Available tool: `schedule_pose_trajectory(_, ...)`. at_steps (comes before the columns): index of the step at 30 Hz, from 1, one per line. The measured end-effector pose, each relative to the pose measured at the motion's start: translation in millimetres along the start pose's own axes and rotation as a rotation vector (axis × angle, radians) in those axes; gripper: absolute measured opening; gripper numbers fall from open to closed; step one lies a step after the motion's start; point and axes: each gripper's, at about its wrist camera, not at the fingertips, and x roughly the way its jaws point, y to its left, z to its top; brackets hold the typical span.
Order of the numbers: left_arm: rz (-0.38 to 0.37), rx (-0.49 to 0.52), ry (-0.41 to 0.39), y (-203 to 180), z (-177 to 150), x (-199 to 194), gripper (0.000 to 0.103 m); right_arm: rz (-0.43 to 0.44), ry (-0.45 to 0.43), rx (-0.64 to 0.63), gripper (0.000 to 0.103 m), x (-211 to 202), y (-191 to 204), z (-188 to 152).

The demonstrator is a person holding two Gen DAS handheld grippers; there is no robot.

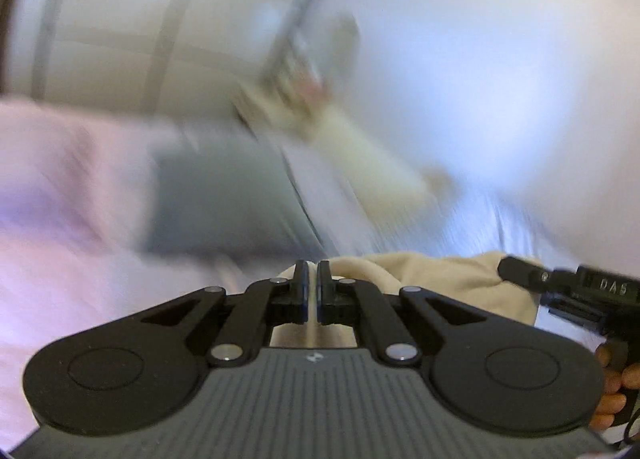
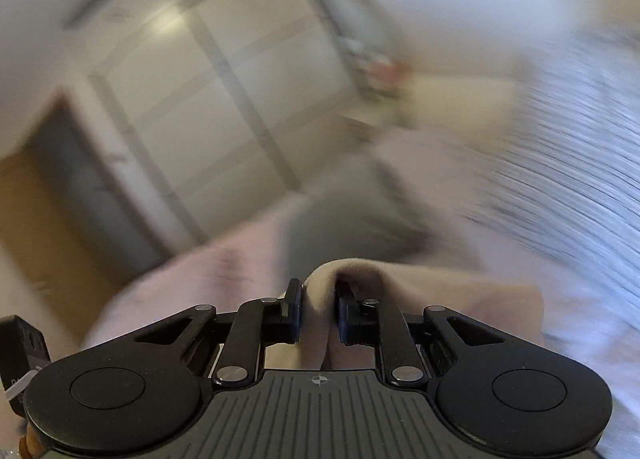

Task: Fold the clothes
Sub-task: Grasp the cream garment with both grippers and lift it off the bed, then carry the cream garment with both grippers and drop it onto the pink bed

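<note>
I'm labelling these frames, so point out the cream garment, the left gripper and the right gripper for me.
cream garment (image 2: 320, 291): right wrist view, on the bunched fold pinched between the fingers.
left gripper (image 1: 313, 287): left wrist view, midway between its nearly closed fingertips.
right gripper (image 2: 319, 305): right wrist view, midway between its fingertips.

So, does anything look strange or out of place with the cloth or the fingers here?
Nothing looks damaged or spilled. Both grippers pinch the same cream cloth: the right gripper holds a thick bunched fold, the left gripper a thin edge. The background is too blurred to judge.
</note>
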Motion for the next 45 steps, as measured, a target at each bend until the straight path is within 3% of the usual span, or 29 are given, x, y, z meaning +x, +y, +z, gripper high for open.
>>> schedule_pose_trajectory(2,0.070,-0.003,-0.109,23,23,-63,0.001,0.037,0.070,-0.044,0.016,16,39,-15)
schedule_pose_trajectory(5,0.184,-0.001,-0.200,51,36,-138,0.001,0.091,0.175,-0.110,0.018,41,99,-39)
schedule_pose_trajectory(7,0.280,-0.023,-0.197,73,27,-170,0.002,0.128,0.245,-0.154,0.032,57,138,-54)
schedule_pose_trajectory(8,0.355,-0.058,-0.145,88,18,-176,0.004,0.146,0.280,-0.176,0.064,66,158,-62)
schedule_pose_trajectory(9,0.434,-0.094,-0.085,104,8,-180,0.004,0.165,0.315,-0.198,0.085,74,178,-69)
schedule_pose_trajectory(10,0.524,-0.136,0.011,122,-6,-179,0.004,0.183,0.350,-0.220,0.085,82,197,-77)
schedule_pose_trajectory(12,0.657,-0.200,0.153,154,-42,-180,0.003,0.109,0.477,-0.280,0.085,100,209,-115)
schedule_pose_trajectory(14,0.753,-0.260,0.277,178,-77,-184,0.003,0.079,0.579,-0.306,0.085,106,213,-150)
schedule_pose_trajectory(19,0.786,-0.293,0.400,178,-131,-209,0.004,0.049,0.706,-0.279,0.085,101,198,-189)
schedule_pose_trajectory(26,0.773,-0.319,0.343,145,-148,-239,0.006,0.086,0.711,-0.366,0.085,93,207,-198)
schedule_pose_trajectory(27,0.778,-0.322,0.340,144,-151,-246,0.006,0.098,0.713,-0.380,0.085,74,209,-204)
schedule_pose_trajectory(35,0.828,-0.304,0.380,105,-186,-271,0.007,0.114,0.753,-0.382,0.085,19,190,-226)
schedule_pose_trajectory(41,0.869,-0.265,0.414,71,-210,-285,0.013,0.123,0.780,-0.364,0.085,-10,179,-240)
schedule_pose_trajectory(45,0.880,-0.268,0.395,57,-216,-299,0.016,0.161,0.768,-0.377,0.085,-21,184,-244)
